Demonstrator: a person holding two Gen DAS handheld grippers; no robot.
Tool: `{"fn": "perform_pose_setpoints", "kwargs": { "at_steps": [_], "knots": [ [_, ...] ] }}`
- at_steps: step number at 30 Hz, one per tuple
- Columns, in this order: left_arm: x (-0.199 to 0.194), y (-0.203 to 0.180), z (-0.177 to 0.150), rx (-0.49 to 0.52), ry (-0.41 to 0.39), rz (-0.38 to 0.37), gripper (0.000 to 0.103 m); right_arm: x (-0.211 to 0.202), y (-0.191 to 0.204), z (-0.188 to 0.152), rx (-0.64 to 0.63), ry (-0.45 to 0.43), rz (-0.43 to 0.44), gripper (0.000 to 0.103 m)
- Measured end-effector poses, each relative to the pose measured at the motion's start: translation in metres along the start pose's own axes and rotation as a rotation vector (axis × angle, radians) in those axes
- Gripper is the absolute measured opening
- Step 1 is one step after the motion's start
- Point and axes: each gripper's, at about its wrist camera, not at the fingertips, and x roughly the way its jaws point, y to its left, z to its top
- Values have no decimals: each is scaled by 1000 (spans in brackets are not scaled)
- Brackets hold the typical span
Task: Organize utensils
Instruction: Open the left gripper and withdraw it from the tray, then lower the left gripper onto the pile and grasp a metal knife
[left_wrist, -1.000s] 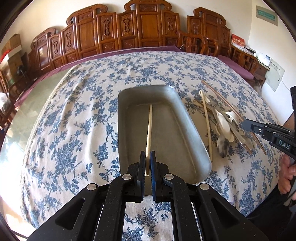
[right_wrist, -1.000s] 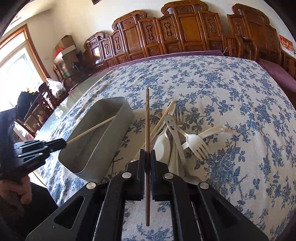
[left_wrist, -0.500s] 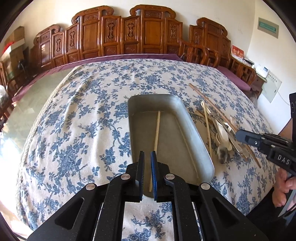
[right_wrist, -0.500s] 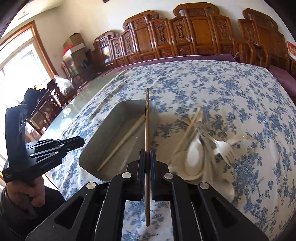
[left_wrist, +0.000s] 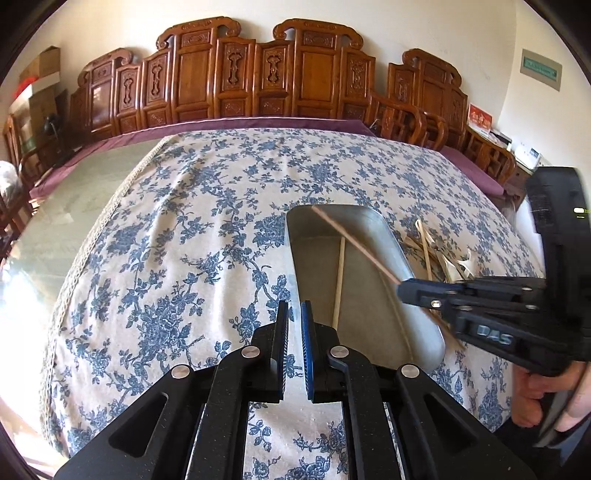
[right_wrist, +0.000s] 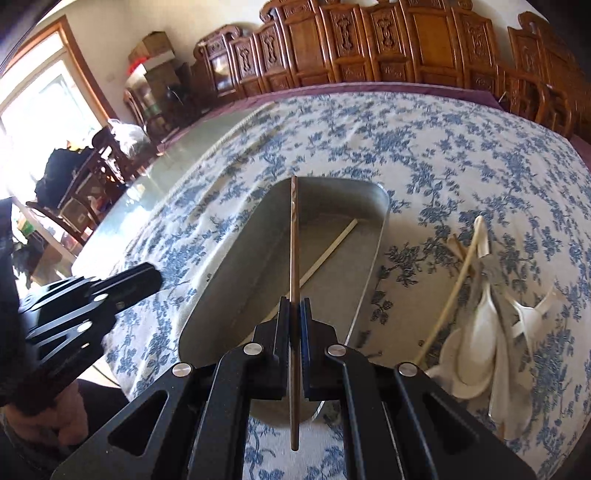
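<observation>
A grey metal tray (left_wrist: 392, 230) (right_wrist: 381, 221) sits on the blue-flowered tablecloth with one pale chopstick (left_wrist: 339, 277) (right_wrist: 327, 253) lying inside. My right gripper (right_wrist: 294, 301) (left_wrist: 400, 290) is shut on a dark brown chopstick (right_wrist: 294, 229) (left_wrist: 354, 243), held over the tray and pointing along it. My left gripper (left_wrist: 294, 307) (right_wrist: 155, 275) hangs just left of the tray's near corner, shut, with nothing between its fingers. A pile of white spoons, forks and chopsticks (right_wrist: 476, 332) (left_wrist: 443, 254) lies right of the tray.
The tablecloth (left_wrist: 184, 221) covers a large table; bare glass tabletop (left_wrist: 85, 206) shows on the left. Carved wooden chairs (left_wrist: 236, 74) line the far side. A person's hands (left_wrist: 532, 402) (right_wrist: 55, 417) hold the grippers at the near edge.
My right gripper has carried the brown chopstick from above the pile leftward to over the tray. My left gripper has drawn back and left off the tray, leaving the pale chopstick inside.
</observation>
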Motion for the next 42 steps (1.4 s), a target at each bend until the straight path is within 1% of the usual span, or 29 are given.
{"fn": "perform_pose_setpoints", "kwargs": {
  "at_steps": [5, 8, 10, 15, 18, 20, 22, 23, 24, 25, 27, 29, 30, 31, 33, 36, 37, 39, 42],
  "knots": [
    [0, 3, 0, -6, 0, -5, 6, 21, -3, 4, 20, 34, -16, 6],
    [0, 3, 1, -7, -1, -4, 7, 29, -2, 5, 28, 44, -4, 7],
    [0, 4, 1, -8, -2, -1, 14, 32, -2, 4, 23, 42, -4, 6],
    [1, 2, 0, -8, -3, 2, 15, 27, -1, 4, 14, 13, 19, 8],
    [0, 0, -1, -6, -4, -3, 17, 8, -3, 2, -15, -32, 9, 8],
    [-1, -4, -1, 1, -6, -6, 22, -8, -8, 0, -26, -65, -1, 8],
    [-2, -8, -1, 12, -11, -9, 29, -30, -19, -4, -32, -103, -29, 8],
    [-2, -9, -1, 15, -13, -11, 31, -37, -23, -4, -33, -114, -38, 8],
    [-2, -11, 0, 17, -14, -14, 35, -49, -31, -6, -35, -131, -54, 8],
    [-3, -13, 0, 19, -17, -18, 43, -57, -36, -7, -38, -142, -68, 8],
    [-4, -18, 1, 23, -23, -19, 53, -74, -49, -11, -47, -166, -108, 8],
    [-6, -24, 1, 32, -31, -26, 61, -89, -61, -15, -57, -185, -145, 8],
    [-7, -27, 1, 37, -36, -25, 68, -93, -66, -16, -57, -192, -157, 8],
    [-8, -31, 1, 44, -41, -27, 71, -97, -72, -19, -57, -198, -173, 8],
    [-9, -38, 1, 60, -44, -28, 74, -104, -83, -23, -52, -207, -198, 8],
    [-8, -49, 0, 82, -45, -33, 75, -107, -98, -30, -31, -217, -212, 8],
    [-8, -52, 0, 87, -42, -35, 75, -107, -101, -32, -24, -218, -214, 12],
    [-6, -60, -1, 102, -36, -43, 75, -104, -108, -37, -13, -222, -220, 15],
    [-4, -71, -2, 119, -27, -60, 75, -97, -116, -45, -5, -219, -226, 16]
  ]
}}
